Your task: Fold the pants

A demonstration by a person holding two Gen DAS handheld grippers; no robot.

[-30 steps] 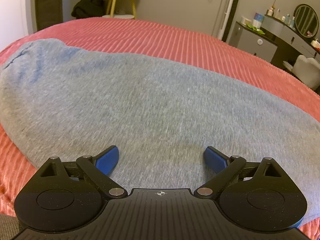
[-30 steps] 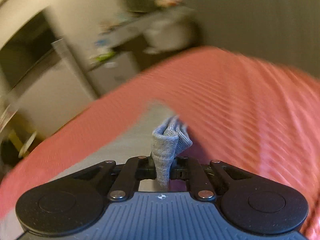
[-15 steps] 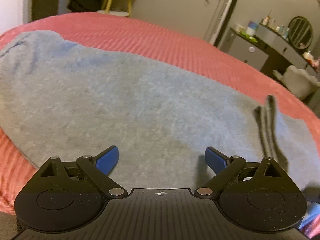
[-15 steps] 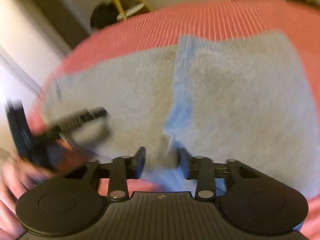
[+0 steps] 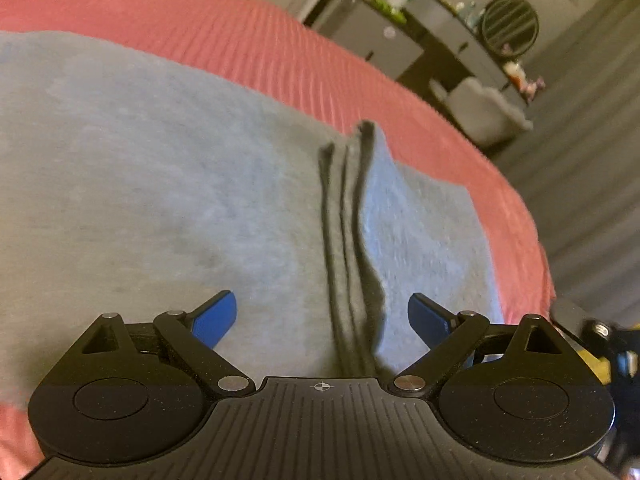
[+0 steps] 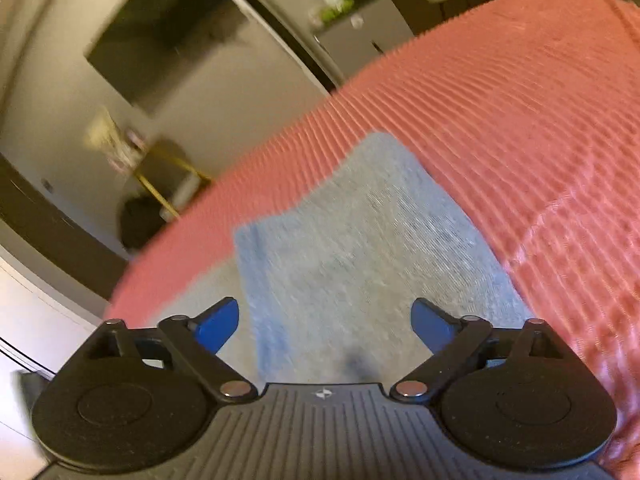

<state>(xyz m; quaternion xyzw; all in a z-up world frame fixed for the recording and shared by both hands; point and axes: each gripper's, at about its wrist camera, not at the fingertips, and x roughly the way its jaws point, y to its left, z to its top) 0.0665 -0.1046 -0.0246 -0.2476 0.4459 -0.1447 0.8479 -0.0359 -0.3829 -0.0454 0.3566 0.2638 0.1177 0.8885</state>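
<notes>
The grey pants [image 5: 160,184] lie flat on the pink ribbed bedspread [image 5: 248,40]. A folded-over end with stacked dark edges [image 5: 346,248] lies across them on the right in the left wrist view. My left gripper [image 5: 322,316] is open and empty, low over the fold's edge. My right gripper [image 6: 324,320] is open and empty, just above the folded grey layer [image 6: 360,248], whose far corner lies on the bedspread [image 6: 520,120].
A dark dresser with a round mirror [image 5: 508,28] and a grey chair [image 5: 480,112] stand beyond the bed's right edge. In the right wrist view a wall-mounted dark screen [image 6: 168,36] and a yellow-legged stool [image 6: 160,172] stand past the bed's far side.
My right gripper carried the pants' end over onto the rest, opened and let it go. The folded edge now lies in front of my left gripper, which has turned to the right.
</notes>
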